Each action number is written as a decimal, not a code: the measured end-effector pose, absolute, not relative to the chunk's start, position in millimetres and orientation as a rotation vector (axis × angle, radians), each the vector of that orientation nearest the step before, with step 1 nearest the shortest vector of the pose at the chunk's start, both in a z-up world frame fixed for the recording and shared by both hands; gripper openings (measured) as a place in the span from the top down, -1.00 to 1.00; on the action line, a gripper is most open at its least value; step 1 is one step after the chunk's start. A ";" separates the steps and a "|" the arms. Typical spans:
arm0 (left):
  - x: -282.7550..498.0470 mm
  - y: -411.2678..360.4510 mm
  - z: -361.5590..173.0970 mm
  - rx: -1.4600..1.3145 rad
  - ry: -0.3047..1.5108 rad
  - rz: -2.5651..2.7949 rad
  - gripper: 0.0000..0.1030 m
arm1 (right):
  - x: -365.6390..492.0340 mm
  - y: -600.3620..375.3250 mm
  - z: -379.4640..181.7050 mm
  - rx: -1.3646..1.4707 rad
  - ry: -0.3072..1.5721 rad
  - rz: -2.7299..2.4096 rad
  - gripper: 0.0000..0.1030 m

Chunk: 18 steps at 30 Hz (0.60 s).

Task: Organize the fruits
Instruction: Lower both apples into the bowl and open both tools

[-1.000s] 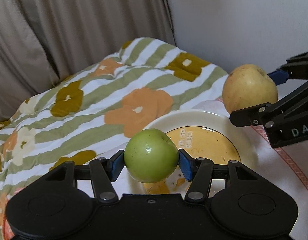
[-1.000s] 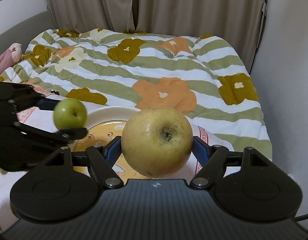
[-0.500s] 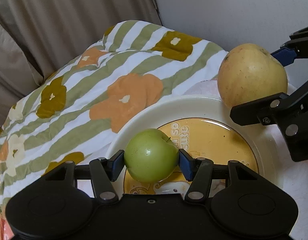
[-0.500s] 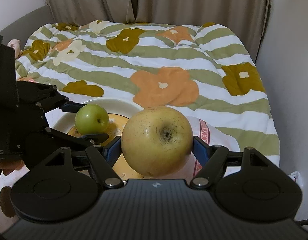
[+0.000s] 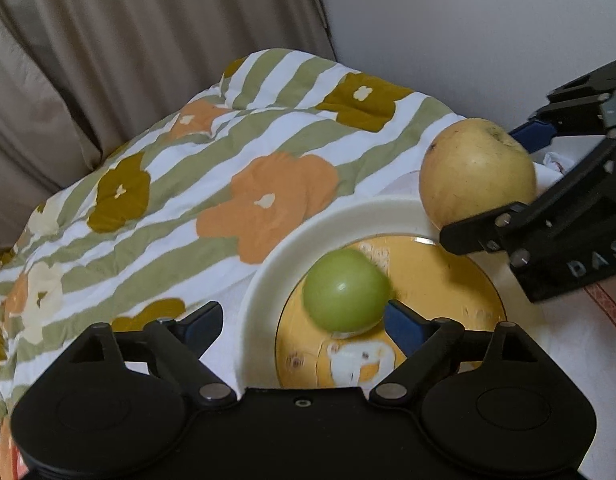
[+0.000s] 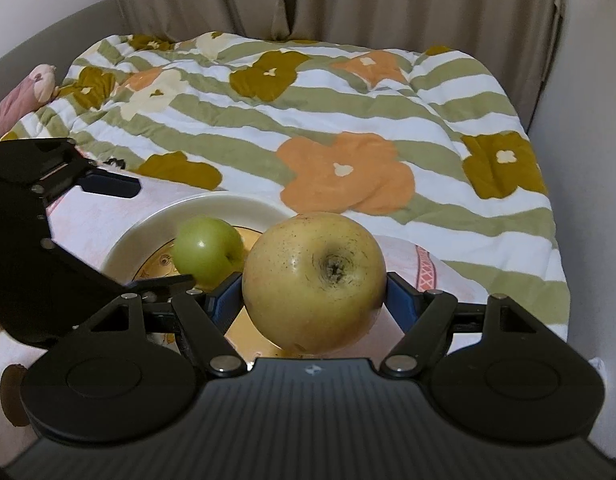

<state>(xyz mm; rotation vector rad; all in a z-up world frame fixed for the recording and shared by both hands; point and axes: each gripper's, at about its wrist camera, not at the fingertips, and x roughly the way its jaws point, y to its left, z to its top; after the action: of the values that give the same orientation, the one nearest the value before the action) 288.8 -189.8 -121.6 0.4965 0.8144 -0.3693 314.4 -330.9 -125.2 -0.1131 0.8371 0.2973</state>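
Two apples and one plate make up the working set. My left tongs are opening: their jaws now stand wide, with the green apple between them but free of the left pad, whereas half a second ago both blue pads pinched it above the plate. The apple's outline is smeared in the left wrist view, which I read as the fruit dropping or settling; it sits low over the plate's yellow printed centre, close against the right-hand pad, and I cannot tell whether it still brushes that pad or has come fully to rest on the dish. For the task this means the first fruit is, in my judgement, delivered, and the left tongs can back away once the apple stops rolling. My right tongs are unchanged over the same interval: their pads press on both flanks of the yellow apple, calyx end facing the camera, and the fruit hangs above the near right rim of the plate, not yet lowered into it. Contents of the plate at present: the green apple alone, left of centre as the right wrist view shows it, with bare yellow surface remaining beside it for the larger fruit. The plate rests on a pale pink cloth at the foot of a bed with a striped, flowered quilt. A risk I note is the round green apple rolling toward the rim.
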 end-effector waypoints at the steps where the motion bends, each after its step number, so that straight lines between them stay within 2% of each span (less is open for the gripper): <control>1: 286.5 -186.8 -121.0 0.490 0.819 -0.362 -0.76 | 314.6 -328.4 -126.8 -0.122 0.837 0.307 -0.74; 18: 256.5 -154.3 -113.4 0.395 0.853 -0.260 -0.77 | 320.1 -296.1 -152.8 -0.272 0.808 0.413 -0.74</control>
<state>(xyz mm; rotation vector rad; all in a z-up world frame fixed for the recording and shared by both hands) 256.5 -154.3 -113.4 0.3949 0.8530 -0.2599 320.1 -296.1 -152.8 -0.2721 0.8085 0.4126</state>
